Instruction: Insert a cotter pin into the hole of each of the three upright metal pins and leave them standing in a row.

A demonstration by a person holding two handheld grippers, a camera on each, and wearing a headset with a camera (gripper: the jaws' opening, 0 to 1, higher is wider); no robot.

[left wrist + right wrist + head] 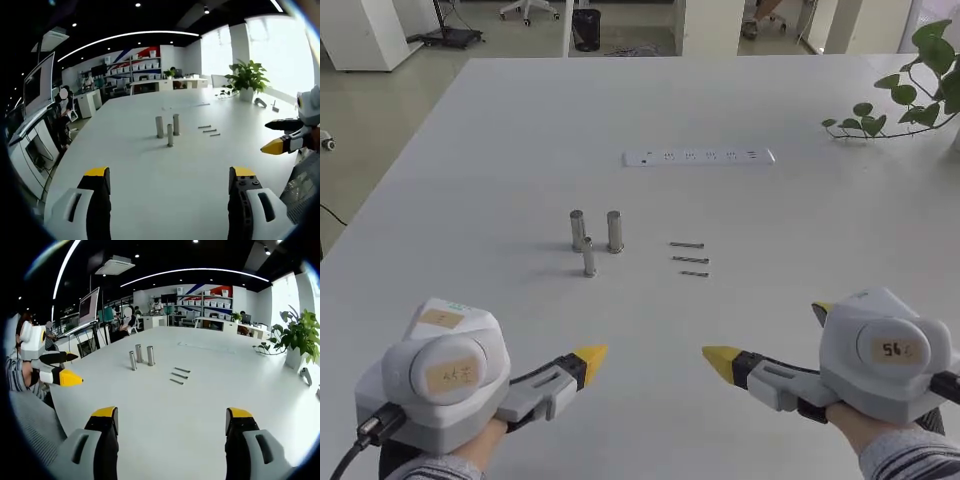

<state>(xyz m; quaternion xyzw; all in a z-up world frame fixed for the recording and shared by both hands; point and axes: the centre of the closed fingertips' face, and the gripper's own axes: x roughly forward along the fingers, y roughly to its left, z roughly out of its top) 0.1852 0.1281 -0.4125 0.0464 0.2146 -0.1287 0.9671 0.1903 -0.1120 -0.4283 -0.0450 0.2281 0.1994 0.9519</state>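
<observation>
Three pins at mid-frame on one table. Three cotter pins right of them. One power strip above. One plant, upper right. Two tools: left tool, right tool.

Table carries all items. Near its centre stand three upright metal pins in a tight triangle: rear-left pin and rear-right pin are side by side, and front pin is just before them, closer to the rear-left one. To the right of this cluster, apart from it, three cotter pins lie flat and parallel, one before another. Behind both groups, well apart, a power strip lies crosswise. A plant sits at the far right edge. Left tool and right tool are over the near edge, left and right, tips pointing inward.
</observation>
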